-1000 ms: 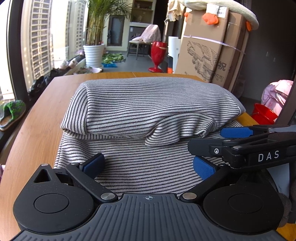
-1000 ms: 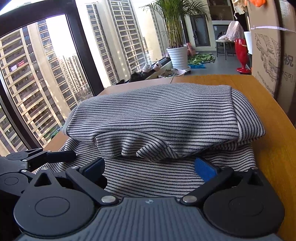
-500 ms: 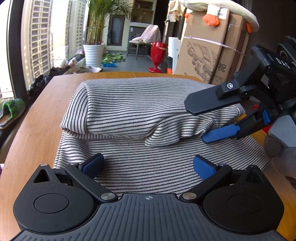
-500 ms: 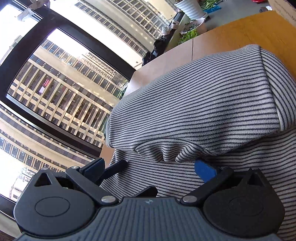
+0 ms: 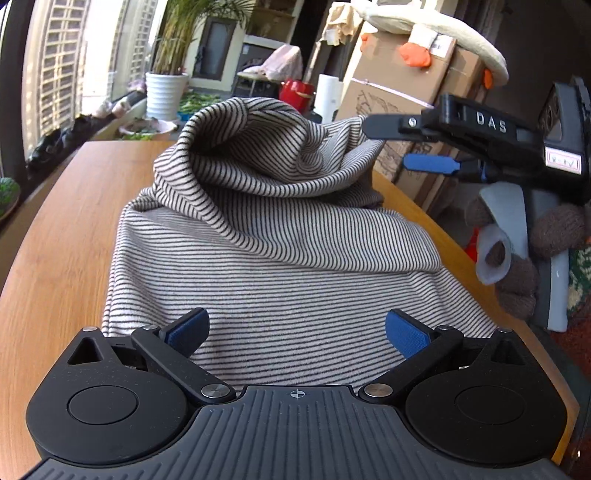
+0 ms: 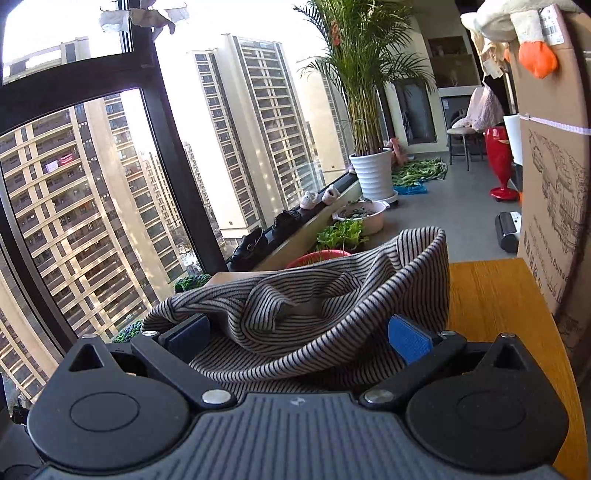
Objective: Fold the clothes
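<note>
A grey-and-black striped garment (image 5: 280,266) lies folded on the wooden table (image 5: 55,229). Its upper fold (image 5: 258,155) is lifted into a loose hump. My left gripper (image 5: 297,332) is open, with its blue pads spread over the near hem and nothing between them. At the hump's right edge is my right gripper (image 5: 386,144), also open, one finger above the other. In the right wrist view the striped cloth (image 6: 314,295) bunches up between the wide-apart fingers of the right gripper (image 6: 299,336). I cannot tell whether a finger props it up.
Cardboard boxes (image 5: 399,96) stand close off the table's right edge, with a plush toy (image 5: 436,26) on top. A hand in a brown knit glove (image 5: 517,266) holds the right gripper's handle. A large window (image 6: 92,184) and a potted palm (image 6: 369,147) are on the left.
My right gripper left the near hem, swung to the right end of the upper fold and rose. That fold went from lying flat to standing in a hump. My left gripper stayed open.
</note>
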`<state>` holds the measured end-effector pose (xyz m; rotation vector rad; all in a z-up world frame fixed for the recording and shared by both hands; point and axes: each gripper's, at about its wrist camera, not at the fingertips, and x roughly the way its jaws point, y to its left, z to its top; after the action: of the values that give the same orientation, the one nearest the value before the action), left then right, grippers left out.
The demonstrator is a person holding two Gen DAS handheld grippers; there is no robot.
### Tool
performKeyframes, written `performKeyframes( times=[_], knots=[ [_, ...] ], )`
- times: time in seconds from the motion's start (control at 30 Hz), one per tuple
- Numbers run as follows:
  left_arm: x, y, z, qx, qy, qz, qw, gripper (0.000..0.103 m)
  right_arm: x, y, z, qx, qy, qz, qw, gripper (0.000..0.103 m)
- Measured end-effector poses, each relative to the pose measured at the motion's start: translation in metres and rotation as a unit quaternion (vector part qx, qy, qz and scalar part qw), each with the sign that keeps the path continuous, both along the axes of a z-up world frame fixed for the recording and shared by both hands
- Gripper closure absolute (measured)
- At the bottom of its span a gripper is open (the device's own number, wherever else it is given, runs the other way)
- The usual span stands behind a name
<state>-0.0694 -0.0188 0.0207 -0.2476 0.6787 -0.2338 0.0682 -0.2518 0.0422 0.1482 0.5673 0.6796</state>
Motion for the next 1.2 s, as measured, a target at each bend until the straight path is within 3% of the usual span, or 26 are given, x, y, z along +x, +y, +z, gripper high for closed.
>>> performKeyframes(
  times=[0.13, 0.2, 0.27, 0.4, 0.5, 0.6, 0.63, 0.7, 0.73, 0.9, 1.0, 1.07, 1.2],
  knots=[
    [0.026, 0.004, 0.0, 0.013, 0.013, 0.017, 0.9997, 0.0, -0.009, -0.027, -0.021, 0.029, 0.061, -0.004, 0.998, 0.0],
    [0.038, 0.009, -0.006, 0.012, 0.04, 0.031, 0.9986, 0.0, -0.015, -0.031, -0.02, 0.033, 0.067, 0.011, 0.997, 0.0],
    [0.037, 0.011, -0.009, 0.009, 0.038, 0.033, 0.9987, 0.0, -0.019, -0.032, -0.015, 0.039, 0.07, 0.033, 0.996, 0.0],
    [0.029, 0.0, -0.012, 0.05, 0.019, 0.019, 0.9983, 0.0, -0.004, -0.013, -0.003, 0.099, 0.162, 0.132, 0.973, 0.0],
    [0.023, -0.01, -0.016, 0.09, 0.006, 0.005, 0.9959, 0.0, 0.013, 0.012, -0.014, 0.092, 0.246, 0.153, 0.953, 0.0],
    [0.023, -0.012, -0.017, 0.096, 0.002, -0.001, 0.9954, 0.0, 0.03, 0.033, -0.016, 0.056, 0.239, 0.134, 0.96, 0.0],
    [0.023, -0.011, -0.017, 0.095, 0.002, -0.002, 0.9955, 0.0, 0.032, 0.038, -0.012, 0.042, 0.213, 0.117, 0.969, 0.0],
    [0.024, -0.011, -0.017, 0.094, 0.001, -0.002, 0.9955, 0.0, 0.023, 0.046, 0.01, -0.025, 0.066, 0.037, 0.997, 0.0],
    [0.024, -0.011, -0.017, 0.094, 0.001, -0.002, 0.9956, 0.0, 0.018, 0.043, 0.014, -0.034, 0.042, 0.027, 0.998, 0.0],
    [0.026, -0.01, -0.015, 0.09, 0.006, -0.002, 0.9959, 0.0, -0.01, 0.015, 0.018, -0.033, 0.03, 0.039, 0.998, 0.0],
    [0.03, -0.003, -0.005, 0.054, 0.021, -0.006, 0.9983, 0.0, -0.026, -0.001, 0.02, -0.033, 0.022, 0.046, 0.998, 0.0],
    [0.031, 0.006, 0.0, 0.005, 0.019, -0.022, 0.9996, 0.0, -0.036, -0.023, 0.016, 0.015, 0.081, 0.091, 0.992, 0.0],
    [0.045, 0.01, -0.008, 0.028, 0.034, -0.004, 0.999, 0.0, -0.041, -0.048, -0.001, 0.074, 0.18, 0.105, 0.975, 0.0]
  ],
)
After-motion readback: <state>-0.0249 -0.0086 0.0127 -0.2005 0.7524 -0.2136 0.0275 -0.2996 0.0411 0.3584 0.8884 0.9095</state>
